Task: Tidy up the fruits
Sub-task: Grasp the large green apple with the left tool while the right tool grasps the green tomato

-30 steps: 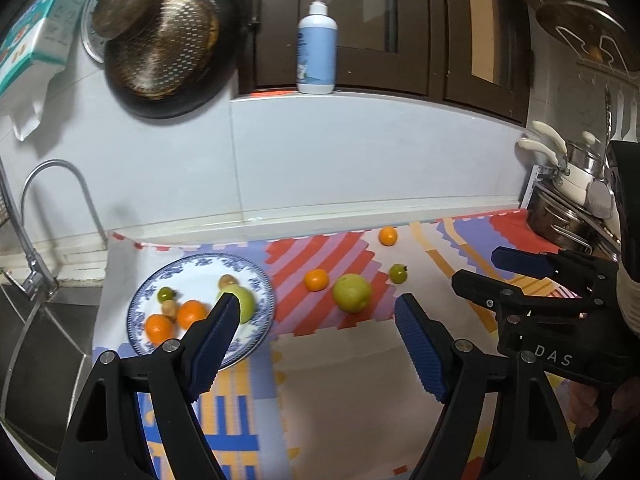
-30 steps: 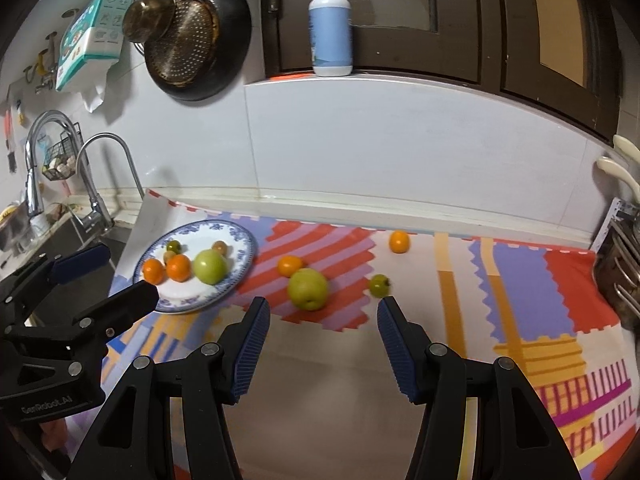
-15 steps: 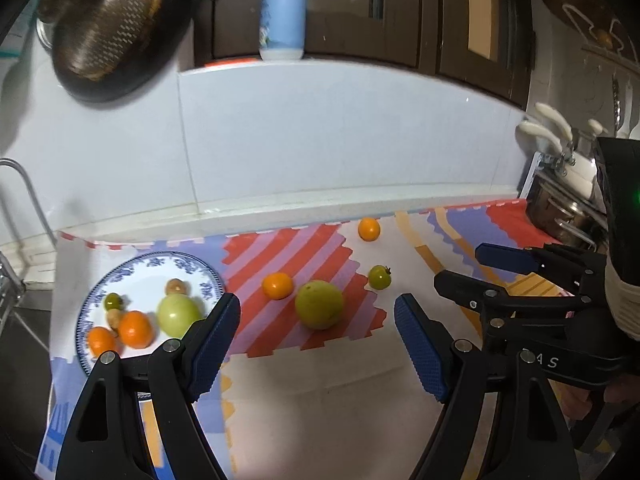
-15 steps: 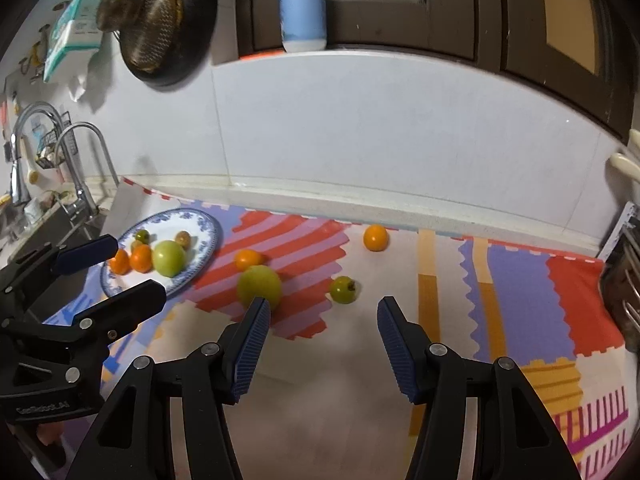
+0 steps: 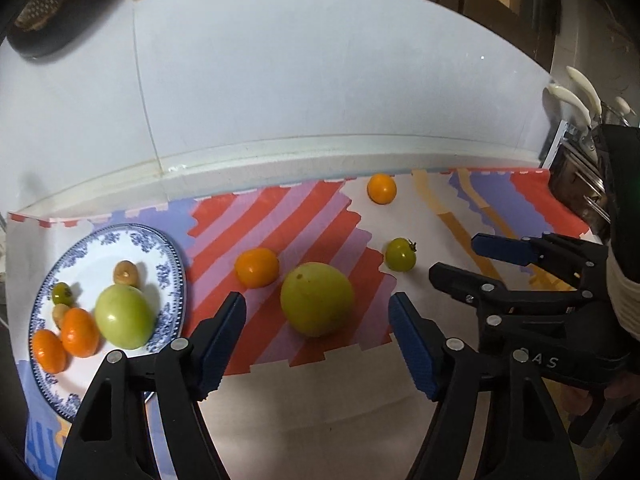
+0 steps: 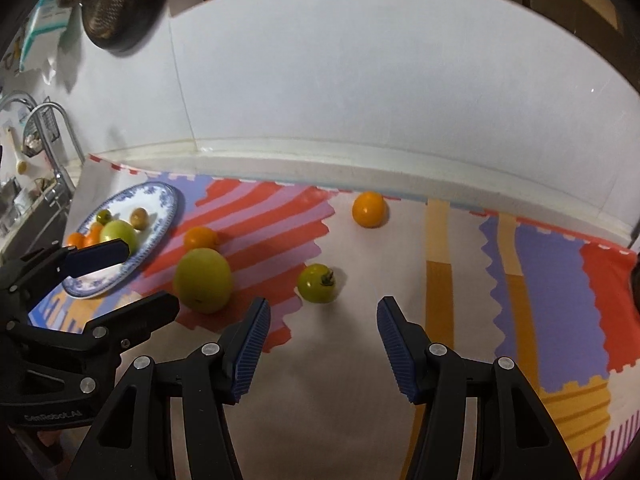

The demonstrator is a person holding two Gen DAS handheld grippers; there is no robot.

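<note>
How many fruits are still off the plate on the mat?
4. The big green fruit sits mid-mat, an orange just left of it toward the plate, a small green tomato to its right, and another orange near the wall. None looks hidden.

Left gripper [image 5: 316, 340] is held low and level, jaws spread wide, nothing gripped between the blue ribbed pads [image 5: 412, 346]. Right gripper [image 6: 322, 334] is held alongside, to its right, likewise spread wide and empty, fingers pointed forward.
</note>
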